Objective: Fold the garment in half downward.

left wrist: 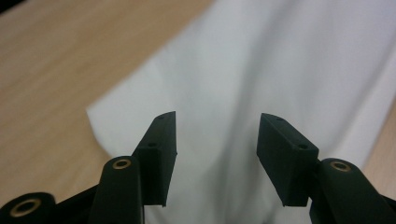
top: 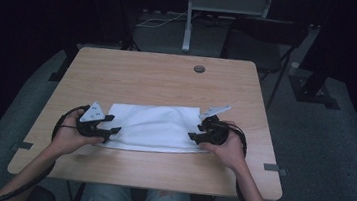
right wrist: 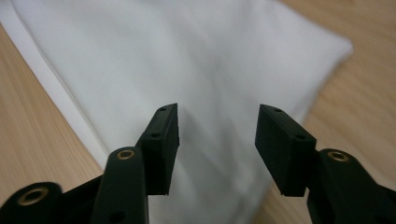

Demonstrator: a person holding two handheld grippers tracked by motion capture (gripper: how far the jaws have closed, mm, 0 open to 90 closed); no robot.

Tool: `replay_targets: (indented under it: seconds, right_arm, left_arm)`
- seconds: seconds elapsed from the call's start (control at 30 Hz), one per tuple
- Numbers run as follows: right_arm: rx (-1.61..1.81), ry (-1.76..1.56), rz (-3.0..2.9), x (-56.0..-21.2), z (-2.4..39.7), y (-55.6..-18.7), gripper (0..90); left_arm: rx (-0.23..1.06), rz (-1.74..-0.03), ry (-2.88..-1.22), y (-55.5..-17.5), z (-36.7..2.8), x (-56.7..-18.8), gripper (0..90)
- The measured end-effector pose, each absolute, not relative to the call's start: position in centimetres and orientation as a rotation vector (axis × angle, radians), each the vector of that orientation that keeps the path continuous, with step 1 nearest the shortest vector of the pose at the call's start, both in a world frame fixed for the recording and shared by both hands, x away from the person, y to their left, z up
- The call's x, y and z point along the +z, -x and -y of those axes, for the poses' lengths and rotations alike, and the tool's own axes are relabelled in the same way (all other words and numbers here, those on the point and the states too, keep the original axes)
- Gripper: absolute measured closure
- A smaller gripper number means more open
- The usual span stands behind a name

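The left gripper and the right gripper both stand spread over the folded white cloth, pinching nothing.

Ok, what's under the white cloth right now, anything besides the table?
The white cloth lies on the wooden table; bare wood shows all round its edges. It looks folded, with a lower layer edge showing along one side. Whether anything thin lies beneath it cannot be seen, because the fabric covers that area.
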State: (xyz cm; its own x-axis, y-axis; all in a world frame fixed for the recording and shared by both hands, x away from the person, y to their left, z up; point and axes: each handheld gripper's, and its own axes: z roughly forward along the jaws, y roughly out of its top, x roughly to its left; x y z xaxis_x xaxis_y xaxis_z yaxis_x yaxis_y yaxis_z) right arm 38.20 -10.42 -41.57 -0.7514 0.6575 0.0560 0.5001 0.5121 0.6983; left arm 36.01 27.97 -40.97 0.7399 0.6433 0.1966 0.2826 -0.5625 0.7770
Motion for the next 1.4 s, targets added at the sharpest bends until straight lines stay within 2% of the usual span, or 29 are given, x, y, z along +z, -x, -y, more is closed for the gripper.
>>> replay_targets:
  seconds: [0.17,0.4,0.67,0.77,0.97,1.4]
  right_arm:
    - [1.023,-1.022,-2.509,-41.1,7.2,-39.3,39.8]
    - [0.947,-1.062,-2.498,-42.4,5.6,-39.7,41.4]
    - [0.942,-1.054,-2.487,-43.1,5.7,-38.7,42.3]
    - [0.963,-1.052,-2.477,-42.8,5.8,-38.3,42.5]
    - [0.985,-1.068,-2.444,-41.5,7.6,-36.6,42.4]
    - [0.949,-1.143,-2.438,-43.3,9.5,-34.8,42.2]
  left_arm:
    - [0.647,-0.681,-2.236,-37.1,-25.3,-41.4,47.2]
    - [0.684,-0.670,-2.309,-37.1,-24.4,-42.9,47.5]
    - [0.711,-0.653,-2.307,-36.6,-24.6,-43.2,47.5]
    - [0.665,-0.682,-2.253,-36.3,-25.5,-42.4,46.9]
    - [0.713,-0.725,-2.251,-35.1,-28.7,-41.3,46.7]
    - [0.702,-0.763,-2.302,-33.7,-30.6,-43.1,46.8]
